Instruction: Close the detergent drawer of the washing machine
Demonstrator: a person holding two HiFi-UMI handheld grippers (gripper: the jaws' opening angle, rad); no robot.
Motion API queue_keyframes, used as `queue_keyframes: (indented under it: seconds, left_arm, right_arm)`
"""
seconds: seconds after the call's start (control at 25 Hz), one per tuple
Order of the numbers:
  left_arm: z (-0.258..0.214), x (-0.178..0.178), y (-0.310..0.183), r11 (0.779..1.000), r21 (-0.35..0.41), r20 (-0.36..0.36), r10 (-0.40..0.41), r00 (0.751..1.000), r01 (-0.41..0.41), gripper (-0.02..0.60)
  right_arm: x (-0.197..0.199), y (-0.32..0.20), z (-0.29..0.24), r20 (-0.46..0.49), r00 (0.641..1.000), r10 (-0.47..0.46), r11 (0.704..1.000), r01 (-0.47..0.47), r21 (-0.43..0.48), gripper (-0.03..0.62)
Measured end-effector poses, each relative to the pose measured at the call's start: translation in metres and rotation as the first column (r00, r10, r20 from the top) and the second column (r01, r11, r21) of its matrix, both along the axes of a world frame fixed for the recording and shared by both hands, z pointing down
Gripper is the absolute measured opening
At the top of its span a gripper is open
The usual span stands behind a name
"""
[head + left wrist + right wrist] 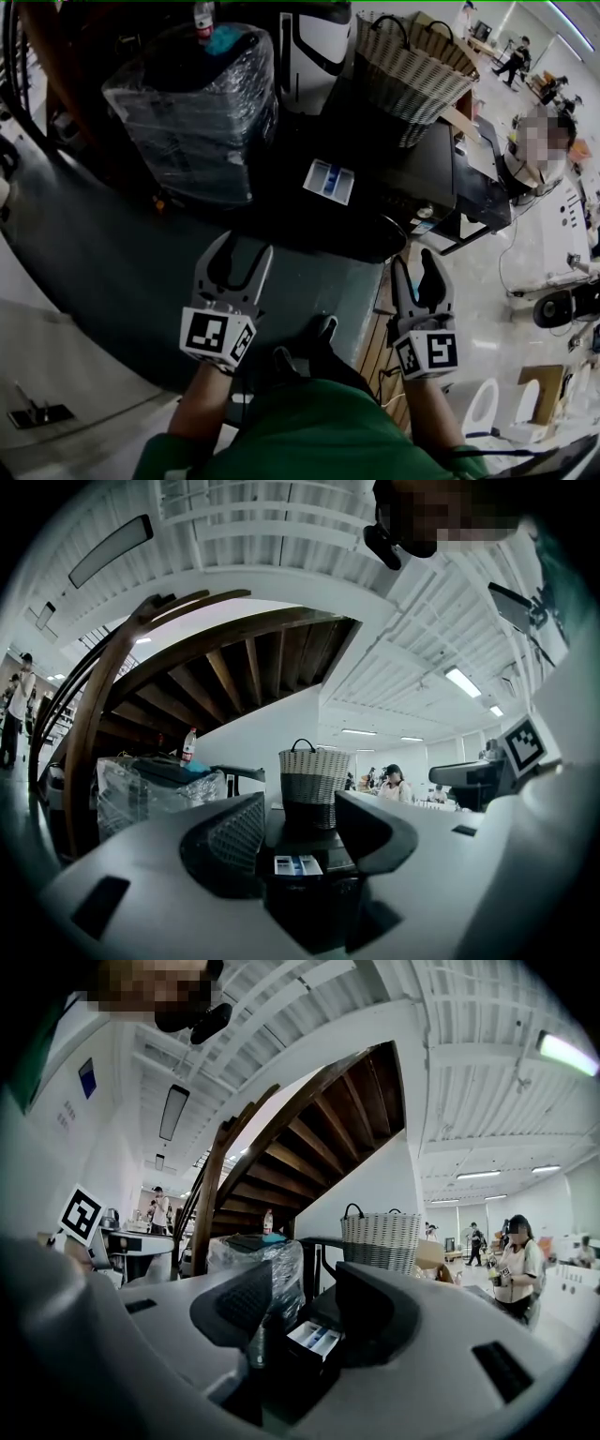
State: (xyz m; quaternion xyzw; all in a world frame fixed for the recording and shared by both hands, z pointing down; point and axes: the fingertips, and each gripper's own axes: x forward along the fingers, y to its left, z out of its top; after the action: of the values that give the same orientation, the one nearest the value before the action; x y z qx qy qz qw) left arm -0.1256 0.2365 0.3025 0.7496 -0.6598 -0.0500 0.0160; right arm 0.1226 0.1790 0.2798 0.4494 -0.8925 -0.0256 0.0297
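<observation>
The dark washing machine (424, 173) stands ahead of me, and its detergent drawer (329, 181) is pulled out, showing white and blue compartments. Both grippers are held level, short of the drawer and not touching it. In the head view my left gripper (234, 255) is open, below and left of the drawer. My right gripper (418, 267) is open too, below and right of it. The drawer (298, 864) appears through the gap of the left gripper (300, 829). In the right gripper view the drawer (314, 1337) lies ahead between the open jaws of that gripper (305, 1309). Neither gripper holds anything.
A woven basket (412, 66) sits on the machine's top. A plastic-wrapped black box (192, 112) with a bottle on it stands to the left, beside a white appliance (314, 47). A wooden staircase (281, 1138) rises behind. People (514, 1260) stand at the right.
</observation>
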Motion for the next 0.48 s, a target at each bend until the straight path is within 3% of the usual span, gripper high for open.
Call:
queue_keyframes:
  seconds: [0.48]
  left_arm:
    - [0.033, -0.002, -0.085, 0.994, -0.098, 0.072, -0.033, 0.997, 0.040, 0.245]
  right_arm:
    - [-0.009, -0.103, 0.041, 0.064, 0.996, -0.058, 0.995, 0.064, -0.083, 0.215]
